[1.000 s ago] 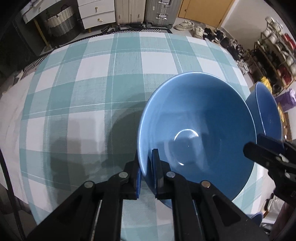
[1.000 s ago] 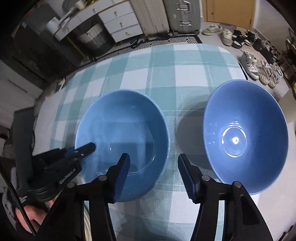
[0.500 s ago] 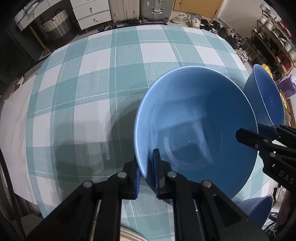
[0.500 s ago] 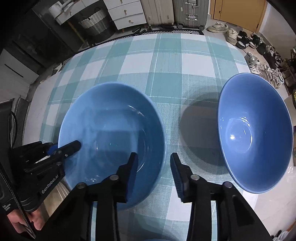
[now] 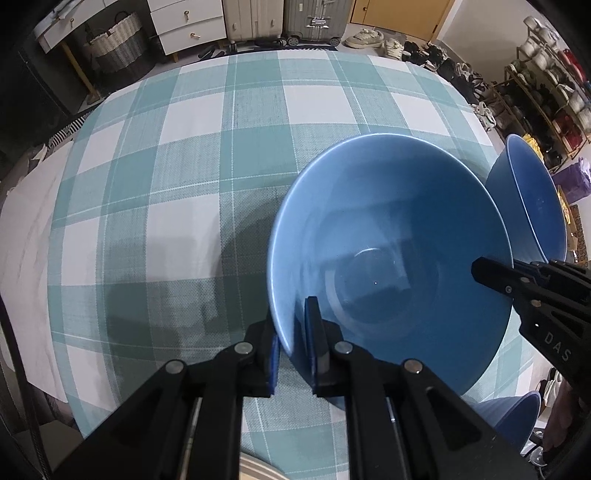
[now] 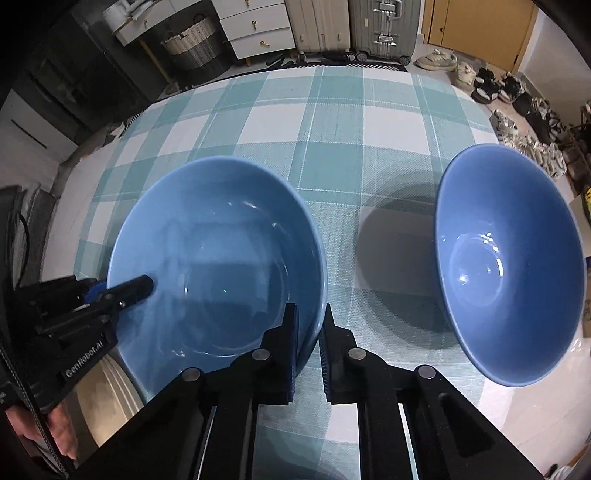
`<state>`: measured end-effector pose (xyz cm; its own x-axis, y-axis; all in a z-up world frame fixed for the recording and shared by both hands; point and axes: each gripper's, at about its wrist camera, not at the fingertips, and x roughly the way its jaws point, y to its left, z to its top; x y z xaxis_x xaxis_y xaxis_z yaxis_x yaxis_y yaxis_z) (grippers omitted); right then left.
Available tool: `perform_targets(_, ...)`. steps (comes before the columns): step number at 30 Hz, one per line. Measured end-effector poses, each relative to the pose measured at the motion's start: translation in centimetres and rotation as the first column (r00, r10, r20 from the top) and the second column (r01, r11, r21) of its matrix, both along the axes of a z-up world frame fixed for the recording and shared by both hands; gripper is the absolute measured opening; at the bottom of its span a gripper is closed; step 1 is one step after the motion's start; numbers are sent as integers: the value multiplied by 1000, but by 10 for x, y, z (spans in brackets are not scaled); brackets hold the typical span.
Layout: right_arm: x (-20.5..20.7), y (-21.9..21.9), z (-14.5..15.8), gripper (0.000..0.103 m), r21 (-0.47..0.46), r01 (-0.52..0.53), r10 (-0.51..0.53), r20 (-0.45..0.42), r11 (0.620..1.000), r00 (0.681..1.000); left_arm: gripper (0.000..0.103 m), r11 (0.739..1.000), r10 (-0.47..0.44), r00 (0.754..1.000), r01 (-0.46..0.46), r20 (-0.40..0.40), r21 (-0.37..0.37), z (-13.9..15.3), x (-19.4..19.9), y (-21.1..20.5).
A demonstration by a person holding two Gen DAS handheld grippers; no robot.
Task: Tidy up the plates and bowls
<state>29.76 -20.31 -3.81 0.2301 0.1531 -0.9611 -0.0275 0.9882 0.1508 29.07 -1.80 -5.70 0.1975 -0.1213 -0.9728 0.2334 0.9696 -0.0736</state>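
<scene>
Two bowls on table [image 6: 332,110], first bowl [image 6: 221,251] left, second bowl [image 6: 509,266] right

Covering the table: a teal-and-white checked tablecloth [image 5: 177,155]. Standing beyond its far edge on the floor: two hard-shell suitcases [image 6: 384,29], a white drawer unit [image 6: 255,26] and a woven basket [image 5: 118,40]. Lying scattered to the right: shoes [image 6: 439,61], beside an orange door [image 6: 476,26].

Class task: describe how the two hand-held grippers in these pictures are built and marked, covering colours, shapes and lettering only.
Both the left gripper and right gripper are black, with two angular fingers, silver round rivets and ribbed blue pads. White lettering reads "GenRobot.AI" on the left one and "DAS" on the right. A thin black cable hangs beside the left.
</scene>
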Motion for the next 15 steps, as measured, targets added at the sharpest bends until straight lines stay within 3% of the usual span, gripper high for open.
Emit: perform_targets(15,-2,-2,-7,10,31,31,-32,17,999,999,10,1000,2,1000,-3,-23,-31,2,-1,-2)
